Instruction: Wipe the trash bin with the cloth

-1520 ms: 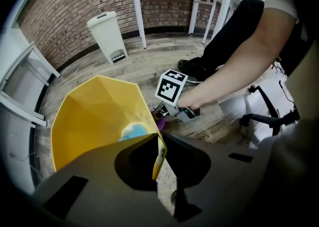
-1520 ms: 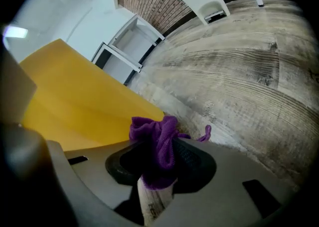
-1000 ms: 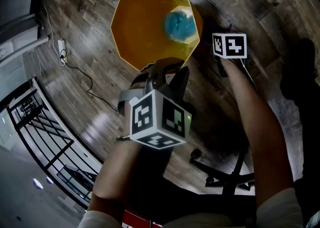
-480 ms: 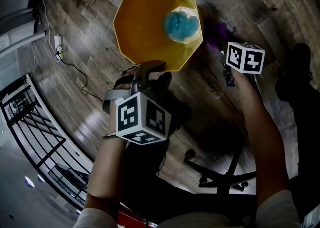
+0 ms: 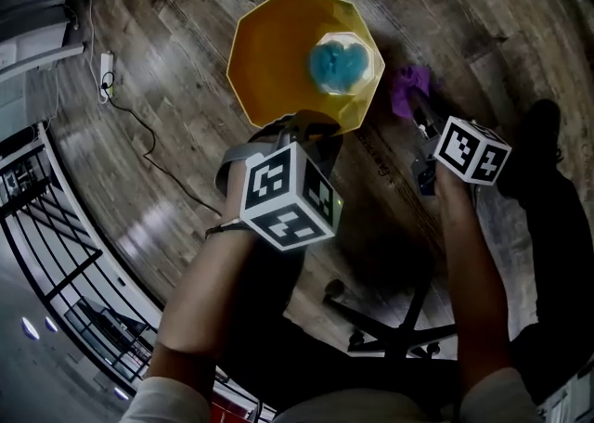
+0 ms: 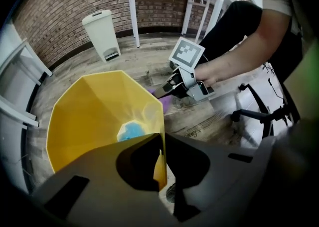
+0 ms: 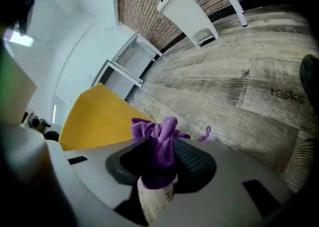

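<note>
Two grippers: left gripper (image 6: pixel 162 140), jaws just closed, pinches the trash bin (image 6: pixel 89 116) rim — right gripper (image 7: pixel 160 157) clamps the cloth (image 7: pixel 158 139), beside it over open floor (image 5: pixel 176 171). Gripper views alone show a white pedal bin (image 6: pixel 102 32).

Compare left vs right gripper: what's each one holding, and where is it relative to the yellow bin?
The left gripper has jaws that have just been closing and pinch the near rim of the yellow bin; the right gripper has jaws clamped on a bunched purple cloth. The left gripper sits at the bin's edge; the right gripper hangs beside the bin, its cloth apparently off the wall. Shared: both are shut on something.
</note>
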{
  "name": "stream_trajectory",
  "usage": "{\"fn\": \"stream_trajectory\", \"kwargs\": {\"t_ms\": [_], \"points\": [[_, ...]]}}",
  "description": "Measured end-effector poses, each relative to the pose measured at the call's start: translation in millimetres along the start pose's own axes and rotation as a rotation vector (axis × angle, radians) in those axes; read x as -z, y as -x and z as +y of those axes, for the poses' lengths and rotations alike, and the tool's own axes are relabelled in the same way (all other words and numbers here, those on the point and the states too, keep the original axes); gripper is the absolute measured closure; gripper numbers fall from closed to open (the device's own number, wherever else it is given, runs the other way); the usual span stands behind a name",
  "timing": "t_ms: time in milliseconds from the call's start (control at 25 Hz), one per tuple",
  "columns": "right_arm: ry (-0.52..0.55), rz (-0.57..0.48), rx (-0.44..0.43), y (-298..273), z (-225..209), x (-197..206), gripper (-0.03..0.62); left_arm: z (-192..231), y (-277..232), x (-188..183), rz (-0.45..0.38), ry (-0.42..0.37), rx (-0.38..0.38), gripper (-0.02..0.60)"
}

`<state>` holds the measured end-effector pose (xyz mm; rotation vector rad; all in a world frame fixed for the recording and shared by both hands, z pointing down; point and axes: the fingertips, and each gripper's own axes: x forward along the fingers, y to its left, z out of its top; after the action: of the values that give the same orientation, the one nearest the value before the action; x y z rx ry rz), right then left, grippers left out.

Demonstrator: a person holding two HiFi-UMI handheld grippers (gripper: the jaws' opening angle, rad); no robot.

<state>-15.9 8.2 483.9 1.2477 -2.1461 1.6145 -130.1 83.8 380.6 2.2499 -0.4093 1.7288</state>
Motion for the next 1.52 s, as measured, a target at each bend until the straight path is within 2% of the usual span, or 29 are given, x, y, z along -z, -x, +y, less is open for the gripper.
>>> {"fn": "stream_trajectory", "kwargs": {"t_ms": [360,600,880,1040,1520], "points": [[-0.068,-0.112,-0.166,32.4,60.6,-32.0,0.462,15.6,-4.9,-21.6,-0.031,0.159,-0.025,0.565],[-0.062,-0.142,-0.332,47.9,99.0,-47.8,0.462,19.0,-6.6,-29.5,-0.037,0.192,-0.038,0.565],[-0.036,-0.149,-0.402,46.7,108.9,-49.2,0.462,20.1,-7.3,-29.4,-0.04,0.186,-0.04,0.565],[-0.05,-0.122,-0.406,32.8,99.4,-43.1,0.462,18.6,-4.9,-30.9,-0.046,0.173,-0.042,0.565],[-0.095,-0.083,-0.292,-0.1,62.9,-19.8,0.464,18.2,-5.0,-31.1,-0.044,0.176,-0.04,0.565]]}}
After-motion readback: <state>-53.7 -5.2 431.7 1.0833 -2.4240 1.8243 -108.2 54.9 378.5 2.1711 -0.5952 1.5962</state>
